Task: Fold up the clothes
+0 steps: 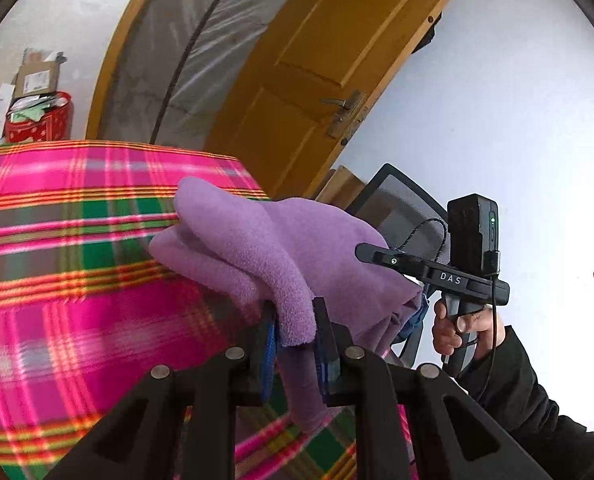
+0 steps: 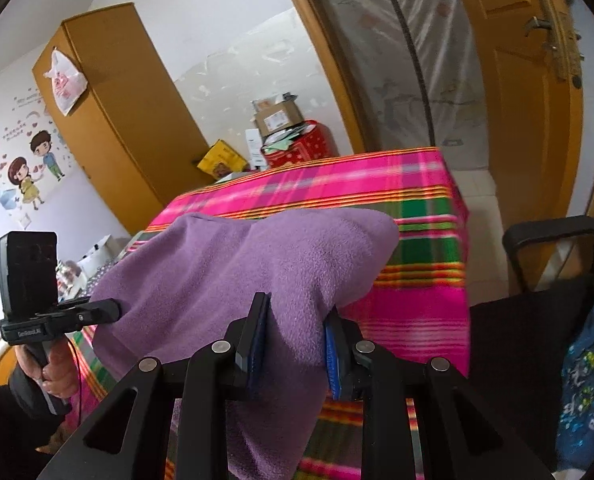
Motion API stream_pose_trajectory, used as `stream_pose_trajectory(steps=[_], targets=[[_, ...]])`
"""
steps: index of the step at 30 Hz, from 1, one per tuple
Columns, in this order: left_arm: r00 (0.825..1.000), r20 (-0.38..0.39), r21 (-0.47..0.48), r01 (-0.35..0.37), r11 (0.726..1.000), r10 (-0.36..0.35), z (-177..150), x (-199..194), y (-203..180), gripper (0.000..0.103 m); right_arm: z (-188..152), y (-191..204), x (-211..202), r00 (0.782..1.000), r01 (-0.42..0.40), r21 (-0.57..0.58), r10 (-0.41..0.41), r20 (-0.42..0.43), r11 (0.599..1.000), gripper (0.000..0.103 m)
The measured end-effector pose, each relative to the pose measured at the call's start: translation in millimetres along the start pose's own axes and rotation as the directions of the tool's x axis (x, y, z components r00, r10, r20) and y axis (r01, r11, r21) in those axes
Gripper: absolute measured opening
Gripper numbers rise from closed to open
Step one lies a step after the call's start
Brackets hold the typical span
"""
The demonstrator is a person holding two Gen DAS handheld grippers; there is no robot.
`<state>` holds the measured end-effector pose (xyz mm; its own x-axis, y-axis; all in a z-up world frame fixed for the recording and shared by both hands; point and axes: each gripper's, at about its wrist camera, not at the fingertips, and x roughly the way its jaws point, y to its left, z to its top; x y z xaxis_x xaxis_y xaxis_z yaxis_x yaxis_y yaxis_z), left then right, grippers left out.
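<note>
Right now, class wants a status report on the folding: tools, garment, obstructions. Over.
Left tool and right tool both clamped on purple fleece. Fleece bunched over plaid-covered table. Nothing blocking.

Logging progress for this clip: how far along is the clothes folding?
Done: nothing lies folded on the pink plaid blanket. In hand: the purple fleece garment hangs bunched, clamped in both the left tongs and right tongs above the blanket. Left: laying it flat and making every fold.

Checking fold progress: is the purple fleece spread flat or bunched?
Bunched: the purple fleece hangs draped between left gripper and right gripper, above the plaid cloth.
</note>
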<state>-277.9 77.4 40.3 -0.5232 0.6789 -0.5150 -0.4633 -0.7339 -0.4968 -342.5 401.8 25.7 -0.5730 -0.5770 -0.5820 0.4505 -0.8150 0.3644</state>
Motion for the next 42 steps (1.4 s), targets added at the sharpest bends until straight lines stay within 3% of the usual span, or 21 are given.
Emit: stream_pose_trajectory(steps=[6,13,18,23,26,27,29,33,35,38,42], targets=[[1.0,-0.012,0.016,-0.006,1.0,0.006,1,33,-3,0.017,-2,-33,3,1.0,0.012,0.024,-0.013,0.007,1.0,0.026],[0.993,-0.114,-0.028,0.008,1.0,-0.011,-30,63,3,0.017,-28,-64,21,0.996,0.033,0.082,-0.026,-0.083,0.996,0.026],[0.981,-0.192,-0.118,-0.005,0.993,-0.018,-51,66,21,0.02,-42,-75,20,0.995,0.047,0.164,-0.031,-0.1,0.985,0.033],[0.975,-0.222,-0.16,-0.005,0.987,-0.031,-62,45,32,0.02,-50,-55,-2,0.989,0.143,0.148,-0.136,-0.053,0.979,0.039],[0.985,-0.17,-0.113,-0.016,0.993,-0.003,-53,25,24,0.017,-55,-34,-18,0.985,0.172,0.108,-0.173,-0.001,0.979,0.038],[0.989,-0.149,-0.095,-0.022,0.995,0.007,-49,19,21,0.017,-58,-25,-21,0.984,0.178,0.089,-0.179,0.008,0.98,0.037],[0.994,-0.109,-0.061,-0.034,0.998,0.027,-37,15,14,0.017,-63,-10,-27,0.981,0.19,0.051,-0.191,0.024,0.98,0.024],[0.995,-0.071,-0.028,-0.07,0.997,0.068,-16,31,12,0.017,-82,3,-9,0.957,0.28,-0.043,-0.282,-0.071,0.959,0.017],[0.991,-0.1,-0.034,-0.09,0.995,0.086,-15,45,19,0.017,-91,6,-2,0.94,0.317,-0.093,-0.325,-0.099,0.944,0.017],[0.984,-0.149,-0.055,-0.105,0.993,0.096,-20,61,31,0.017,-93,5,-3,0.938,0.319,-0.102,-0.329,-0.11,0.942,0.017],[0.986,-0.143,-0.058,-0.099,0.993,0.089,-18,63,34,0.017,-84,6,-10,0.942,0.313,-0.087,-0.321,-0.1,0.946,0.017]])
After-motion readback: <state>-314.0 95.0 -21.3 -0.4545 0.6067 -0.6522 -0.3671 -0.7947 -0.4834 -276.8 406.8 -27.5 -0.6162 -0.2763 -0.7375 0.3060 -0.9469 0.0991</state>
